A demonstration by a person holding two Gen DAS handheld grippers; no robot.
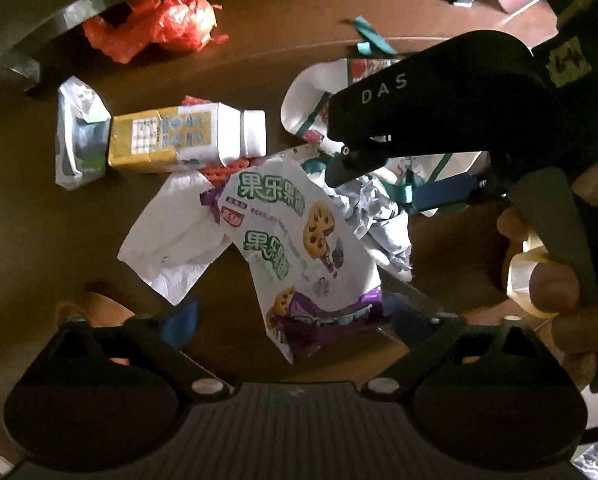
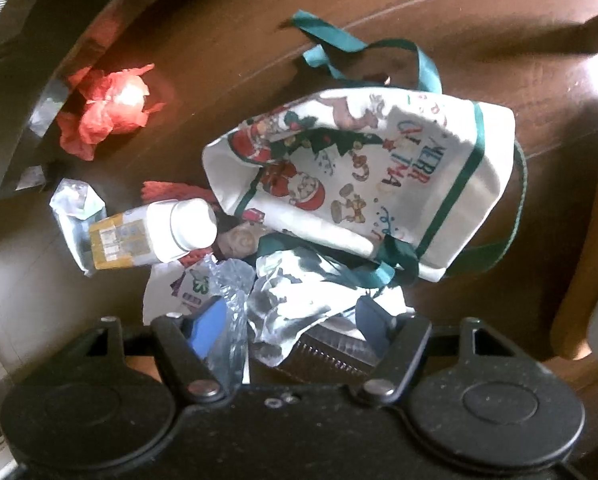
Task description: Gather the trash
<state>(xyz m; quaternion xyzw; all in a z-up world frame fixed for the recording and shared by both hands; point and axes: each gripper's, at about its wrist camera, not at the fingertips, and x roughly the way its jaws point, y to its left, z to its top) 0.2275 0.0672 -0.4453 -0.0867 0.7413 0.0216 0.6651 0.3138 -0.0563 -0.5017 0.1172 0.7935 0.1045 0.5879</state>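
Left gripper [image 1: 291, 320] spread wide, fingers either side of a snack wrapper [image 1: 299, 240] printed with green Chinese characters and cookie pictures; no grip on it is visible. Right gripper [image 2: 295, 316] also spread, its blue pads flanking crumpled silver foil [image 2: 295, 300] — its housing reads "DAS" in the left view. At 10 o'clock of the wrapper lies a white-capped bottle [image 1: 187, 138] with a gold label, print illegible. A Christmas tote bag [image 2: 363, 180], lettered "MERRY", lies at 1 o'clock of the foil. Red plastic bag [image 1: 155, 24] sits well apart at 11 o'clock on the brown wooden floor [image 1: 39, 220]
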